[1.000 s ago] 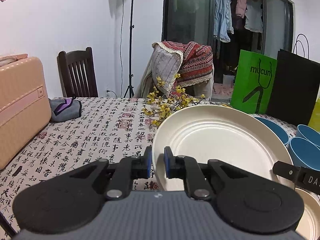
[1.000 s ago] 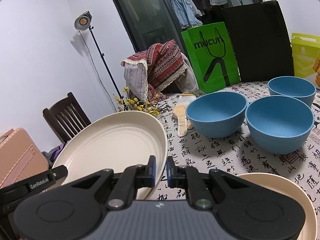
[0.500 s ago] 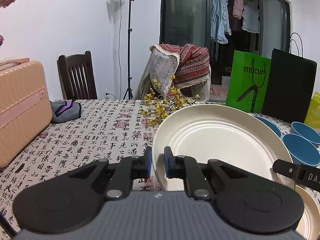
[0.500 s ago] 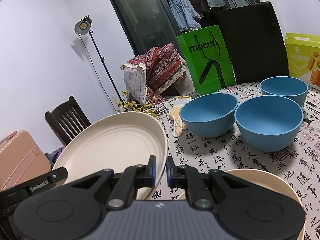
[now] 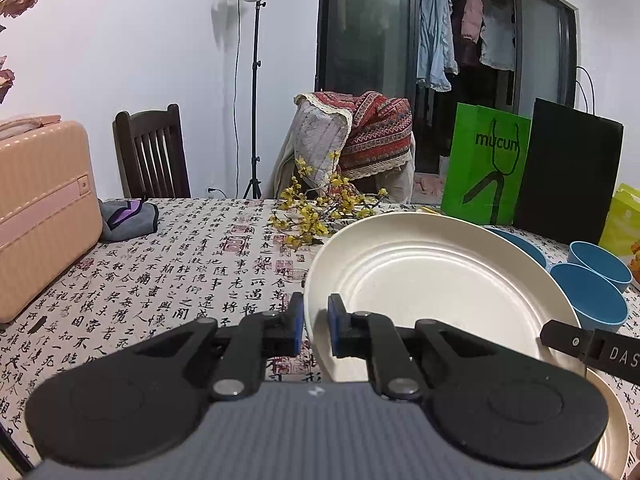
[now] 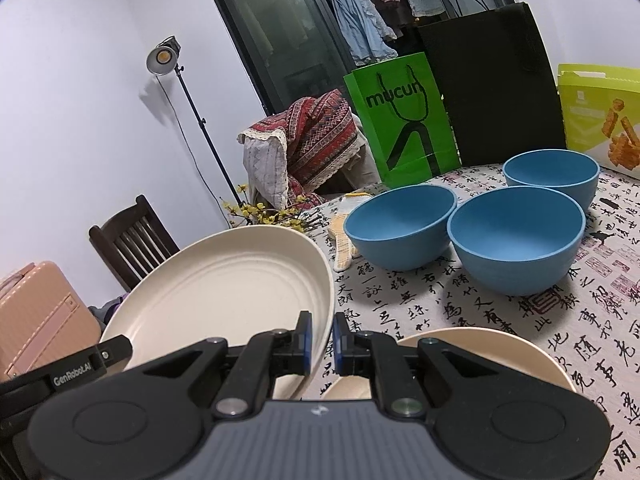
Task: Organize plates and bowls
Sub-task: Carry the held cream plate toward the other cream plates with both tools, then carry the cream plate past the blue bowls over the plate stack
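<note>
1. The left gripper [image 5: 316,328] is clamped on the left rim of a cream plate [image 5: 432,288], its blue pads pinching the edge from both sides.
2. The right gripper [image 6: 322,342] pinches the same plate [image 6: 224,284] on its right rim, fingers drawn narrow around the edge.
3. Held between the two, the plate is off the table [image 5: 180,264] and tilted, its hollow facing up.
4. A second cream plate [image 6: 480,348] lies flat on the cloth just below the right gripper.
5. Three blue bowls [image 6: 516,240] stand upright beyond it, close together; the front two look to be touching.
6. Behind the bowls stand a green bag [image 6: 404,120] and a black bag [image 6: 496,84].
7. Yellow flowers [image 5: 320,208] lie just beyond the held plate; a pink case [image 5: 44,216] sits at the table's left edge.
</note>
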`<state>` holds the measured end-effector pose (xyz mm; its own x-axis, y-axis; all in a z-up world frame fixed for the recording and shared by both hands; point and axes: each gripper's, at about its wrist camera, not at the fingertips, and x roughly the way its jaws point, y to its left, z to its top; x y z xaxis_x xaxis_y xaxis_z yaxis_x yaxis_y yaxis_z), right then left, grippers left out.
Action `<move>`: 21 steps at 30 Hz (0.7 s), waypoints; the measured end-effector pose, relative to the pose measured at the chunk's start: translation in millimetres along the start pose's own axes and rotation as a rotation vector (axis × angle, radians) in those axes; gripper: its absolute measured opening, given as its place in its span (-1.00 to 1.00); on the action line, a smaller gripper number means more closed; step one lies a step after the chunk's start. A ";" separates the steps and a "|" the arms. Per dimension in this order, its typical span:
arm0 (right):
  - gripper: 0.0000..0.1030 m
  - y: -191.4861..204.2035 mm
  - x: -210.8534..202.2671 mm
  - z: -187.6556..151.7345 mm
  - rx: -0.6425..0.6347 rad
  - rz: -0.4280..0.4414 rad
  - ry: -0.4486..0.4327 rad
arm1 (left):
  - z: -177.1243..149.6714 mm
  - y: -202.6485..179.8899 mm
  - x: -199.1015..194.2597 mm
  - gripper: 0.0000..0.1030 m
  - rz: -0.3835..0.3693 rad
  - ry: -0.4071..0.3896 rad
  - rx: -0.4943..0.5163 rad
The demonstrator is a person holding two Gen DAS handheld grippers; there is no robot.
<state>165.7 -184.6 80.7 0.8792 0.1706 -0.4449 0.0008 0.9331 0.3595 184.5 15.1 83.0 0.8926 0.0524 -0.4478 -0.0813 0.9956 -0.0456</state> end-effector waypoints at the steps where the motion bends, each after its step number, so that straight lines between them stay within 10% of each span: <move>1: -0.80 -1.0 -2.0 -0.2 0.001 0.001 -0.001 | -0.9 -0.4 -0.5 -0.76 -0.003 0.001 -0.001; 21: -0.80 -19.3 -23.1 -5.8 -0.004 0.000 -0.049 | -18.5 -9.0 -12.1 -0.76 -0.071 0.013 -0.045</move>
<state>142.6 -204.7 79.3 0.9016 0.1552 -0.4037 -0.0013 0.9343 0.3564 166.3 4.1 72.3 0.8912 -0.0190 -0.4533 -0.0386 0.9923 -0.1176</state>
